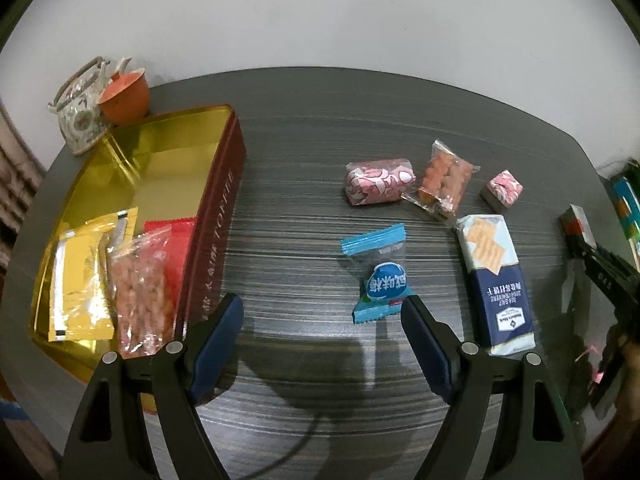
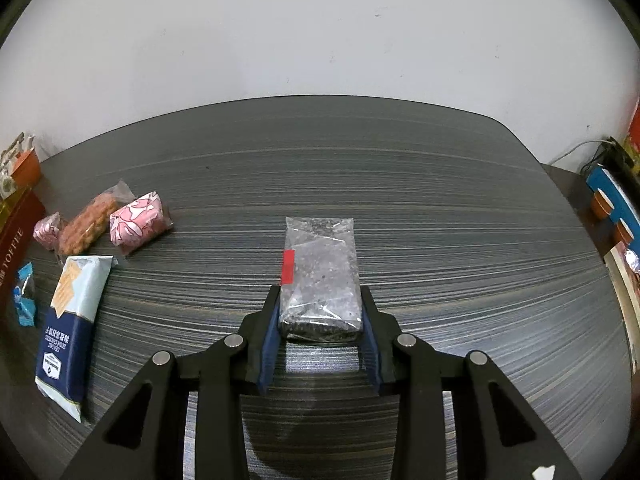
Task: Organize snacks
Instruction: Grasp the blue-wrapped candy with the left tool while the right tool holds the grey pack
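My right gripper (image 2: 320,300) is shut on a clear packet of dark snack (image 2: 320,272) with a red label, held just above the table. My left gripper (image 1: 322,308) is open and empty, with a blue candy packet (image 1: 378,276) just ahead of its right finger. A red tin with gold lining (image 1: 216,220) at left holds a yellow sachet (image 1: 80,280), a red packet (image 1: 176,248) and a clear bag of pink snacks (image 1: 138,292). On the table lie a pink roll (image 1: 378,182), an orange snack bag (image 1: 442,180), a small pink cube (image 1: 504,190) and a navy cracker pack (image 1: 498,284).
A patterned teapot (image 1: 78,116) and an orange cup (image 1: 124,96) stand behind the tin. The right gripper shows at the right edge of the left wrist view (image 1: 600,268). Boxes and cables (image 2: 612,204) sit off the table's right side. A white wall is behind.
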A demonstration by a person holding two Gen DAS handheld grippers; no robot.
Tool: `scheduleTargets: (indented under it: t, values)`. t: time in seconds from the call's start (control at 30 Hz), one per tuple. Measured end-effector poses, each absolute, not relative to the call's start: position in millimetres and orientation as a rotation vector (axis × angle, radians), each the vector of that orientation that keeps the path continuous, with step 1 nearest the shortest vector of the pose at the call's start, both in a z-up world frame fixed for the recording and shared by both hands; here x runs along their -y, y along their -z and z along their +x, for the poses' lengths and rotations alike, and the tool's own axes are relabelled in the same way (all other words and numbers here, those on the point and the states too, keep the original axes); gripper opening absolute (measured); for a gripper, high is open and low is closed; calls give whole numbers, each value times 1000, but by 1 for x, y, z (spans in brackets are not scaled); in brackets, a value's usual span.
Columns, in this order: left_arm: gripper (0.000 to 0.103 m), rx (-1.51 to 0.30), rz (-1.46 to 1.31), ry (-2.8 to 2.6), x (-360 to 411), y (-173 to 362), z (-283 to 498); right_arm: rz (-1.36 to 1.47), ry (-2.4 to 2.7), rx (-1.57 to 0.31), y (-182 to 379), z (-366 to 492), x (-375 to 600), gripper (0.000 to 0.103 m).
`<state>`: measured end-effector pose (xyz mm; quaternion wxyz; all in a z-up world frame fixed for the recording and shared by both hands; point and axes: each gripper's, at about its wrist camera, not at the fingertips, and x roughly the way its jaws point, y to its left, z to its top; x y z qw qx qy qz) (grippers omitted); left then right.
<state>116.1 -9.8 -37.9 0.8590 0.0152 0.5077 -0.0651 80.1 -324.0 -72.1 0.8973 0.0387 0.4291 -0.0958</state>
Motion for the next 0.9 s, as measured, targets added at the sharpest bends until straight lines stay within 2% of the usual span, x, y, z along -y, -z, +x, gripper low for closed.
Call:
scheduleTargets:
  t: [0.47, 0.53, 0.6, 0.67, 0.77, 0.9]
  values:
    - [81, -1066, 27, 168, 29, 48, 130, 86, 211, -889, 73, 82, 330, 33]
    - [78, -1072, 37, 162, 35, 51, 135, 85, 212, -889, 73, 80, 330, 33]
    - [64, -1097, 30, 159, 38, 57, 142, 85, 212, -889, 72, 82, 327, 33]
    - [53, -1137, 20, 148, 41, 64, 150, 84, 212, -889, 72, 81, 327, 33]
    - [50, -1147, 15, 144, 44, 68, 156, 84, 212, -889, 72, 81, 327, 33]
    - [31, -1138, 53, 128, 48, 68, 159, 85, 211, -889, 73, 82, 327, 33]
